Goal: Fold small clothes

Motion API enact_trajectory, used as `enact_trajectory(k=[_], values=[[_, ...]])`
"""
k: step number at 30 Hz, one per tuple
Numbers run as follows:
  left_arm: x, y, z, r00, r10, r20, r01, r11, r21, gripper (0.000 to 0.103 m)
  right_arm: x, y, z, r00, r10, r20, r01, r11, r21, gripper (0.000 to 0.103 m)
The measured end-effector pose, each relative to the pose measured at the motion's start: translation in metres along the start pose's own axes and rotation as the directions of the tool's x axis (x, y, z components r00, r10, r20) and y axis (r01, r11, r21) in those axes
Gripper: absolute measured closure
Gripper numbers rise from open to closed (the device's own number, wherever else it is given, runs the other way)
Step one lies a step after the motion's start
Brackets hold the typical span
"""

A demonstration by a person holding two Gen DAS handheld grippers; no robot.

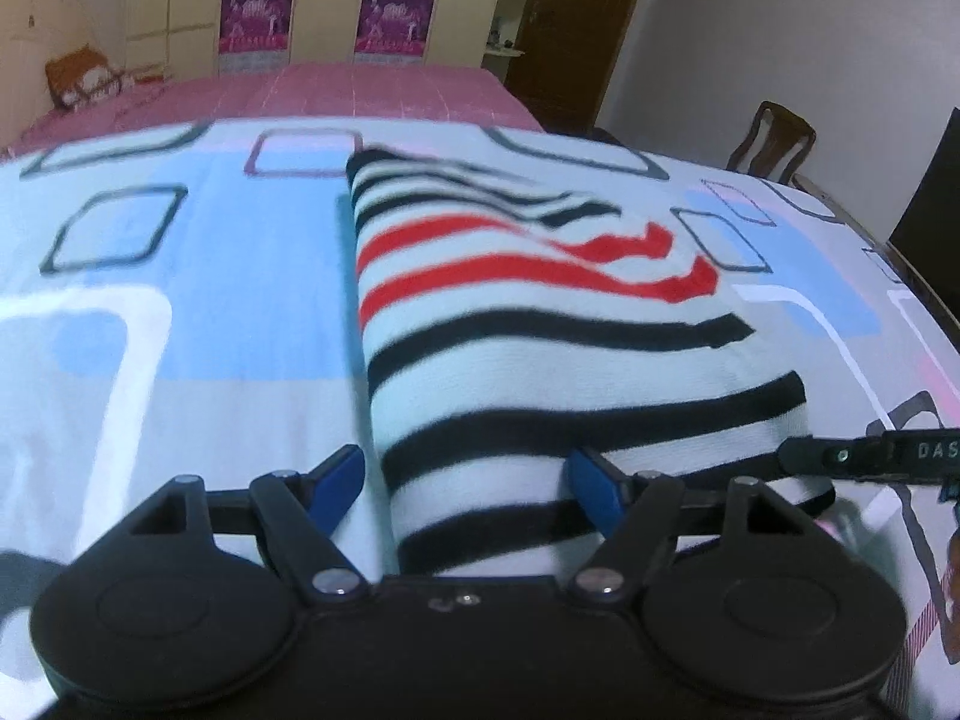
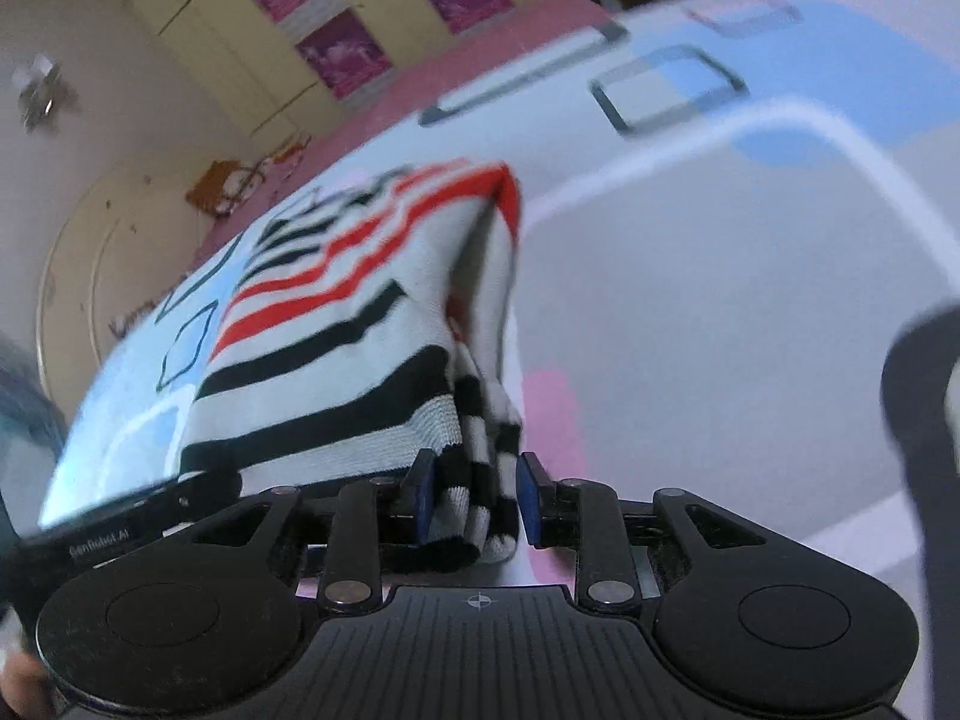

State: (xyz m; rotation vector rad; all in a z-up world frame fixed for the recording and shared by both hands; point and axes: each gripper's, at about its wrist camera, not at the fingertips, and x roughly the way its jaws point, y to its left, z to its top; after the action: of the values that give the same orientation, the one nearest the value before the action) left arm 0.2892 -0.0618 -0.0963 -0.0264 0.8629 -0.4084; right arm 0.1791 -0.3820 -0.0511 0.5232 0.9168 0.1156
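A small white garment with black and red stripes (image 1: 528,324) lies folded on the patterned bed sheet (image 1: 210,324). My left gripper (image 1: 468,489) is open, its blue-padded fingers standing either side of the garment's near end, the left fold edge between them. My right gripper (image 2: 474,504) is shut on the bunched near corner of the striped garment (image 2: 360,348) and lifts its edge off the sheet. The right gripper's finger shows in the left wrist view (image 1: 864,456) at the garment's right edge.
The sheet has blue, grey and pink blocks. Behind it is a pink bedspread (image 1: 336,90) with an orange cushion (image 1: 81,78). Yellow wardrobes (image 1: 318,0) stand at the back. A wooden chair (image 1: 774,141) and a dark object (image 1: 930,192) stand at the right.
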Motion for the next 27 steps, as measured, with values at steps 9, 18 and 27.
enact_trajectory(k=[9,18,27], values=[[-0.011,0.000,0.036,0.996,0.008,0.088,-0.008,1.000,-0.009,0.030,-0.015,0.042,0.025,0.993,-0.030,0.114,0.049,0.984,-0.169,0.076],[0.013,0.005,0.066,0.993,0.035,0.109,-0.035,0.999,0.002,0.036,0.015,0.077,0.059,0.978,-0.093,0.187,0.148,0.939,-0.311,0.076],[0.053,0.012,0.093,0.993,0.065,0.101,-0.065,0.998,-0.001,0.036,0.076,0.077,0.109,0.975,-0.139,0.176,0.186,0.940,-0.285,0.076]])
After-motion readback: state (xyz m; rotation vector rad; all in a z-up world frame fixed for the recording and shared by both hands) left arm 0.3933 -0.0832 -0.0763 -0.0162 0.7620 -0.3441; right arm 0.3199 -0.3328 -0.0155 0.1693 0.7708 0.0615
